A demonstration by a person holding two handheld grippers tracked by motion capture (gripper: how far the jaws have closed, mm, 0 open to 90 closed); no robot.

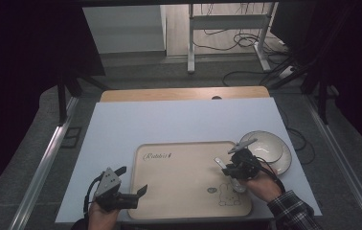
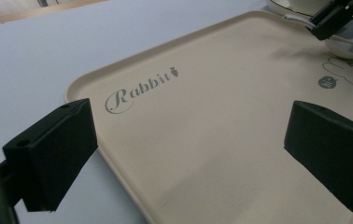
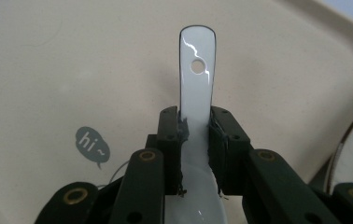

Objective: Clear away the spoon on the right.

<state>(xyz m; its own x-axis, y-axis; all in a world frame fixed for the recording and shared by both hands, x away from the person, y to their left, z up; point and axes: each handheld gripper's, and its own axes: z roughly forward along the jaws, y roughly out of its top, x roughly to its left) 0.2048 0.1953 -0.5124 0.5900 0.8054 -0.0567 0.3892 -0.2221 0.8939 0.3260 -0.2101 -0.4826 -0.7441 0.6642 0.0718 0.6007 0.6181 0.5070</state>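
"Rabbit" in script on beige tray [image 2: 202,154]; "hi~" in speech bubble on same tray.

Left claw [image 2: 188,154] open, two black jaws wide apart, nothing between them. Beneath: beige tray [image 2: 212,154] on pale counter [image 2: 48,56], left jaw over tray's edge. "Rabbit" lettering [image 2: 139,91] with small carrot mark on tray. Top right: right claw [image 2: 333,18] shut on white spoon [image 2: 340,44], bowl end resting on tray by rabbit drawing [image 2: 352,74]. Plate [image 2: 296,5] at top edge, just beyond tray.
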